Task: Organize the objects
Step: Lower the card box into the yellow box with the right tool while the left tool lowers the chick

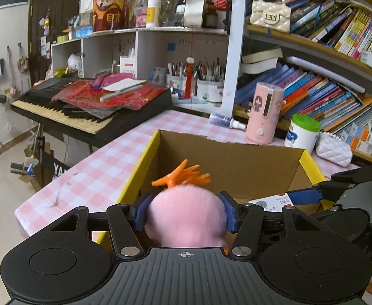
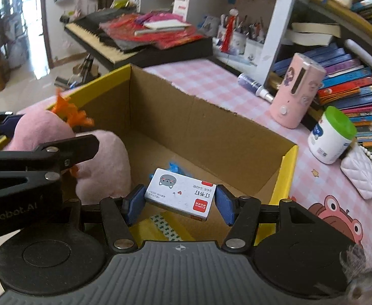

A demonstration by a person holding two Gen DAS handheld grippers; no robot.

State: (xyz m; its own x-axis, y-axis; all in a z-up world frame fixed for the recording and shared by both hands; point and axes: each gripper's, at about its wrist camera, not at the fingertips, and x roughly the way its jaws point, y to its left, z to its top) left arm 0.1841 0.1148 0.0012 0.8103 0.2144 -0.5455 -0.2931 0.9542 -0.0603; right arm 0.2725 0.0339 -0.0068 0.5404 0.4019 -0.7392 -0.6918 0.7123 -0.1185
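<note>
1. Your left gripper (image 1: 184,212) is clamped on a pink plush toy (image 1: 186,216); both blue pads press into its soft sides, and its orange plastic tuft (image 1: 183,175) stands up above the pads
2. You hold the plush toy at the near left wall of an open cardboard box (image 1: 237,157) with yellow outer sides, which stands on a pink checked tablecloth (image 1: 97,162)
3. Your right gripper (image 2: 179,200) holds a small white staple box (image 2: 181,193) between its blue pads. The jaws stand about half apart; the left pad touches the box, at the right pad I cannot tell if a small gap remains
4. The staple box hangs above the floor of the cardboard box, tilted, near the front wall. On it you can read "24/6" and a red "Comix" label, and there is a grey cat face
5. Under it lie a yellow packet (image 2: 165,226) and something blue (image 2: 174,166), too hidden to name
6. The body of your left gripper, seen from the right camera, carries the writing "n Robot.AI"
7. Beside the cardboard box stand a pink device (image 2: 296,91) and a green-lidded jar (image 2: 332,134)
</note>
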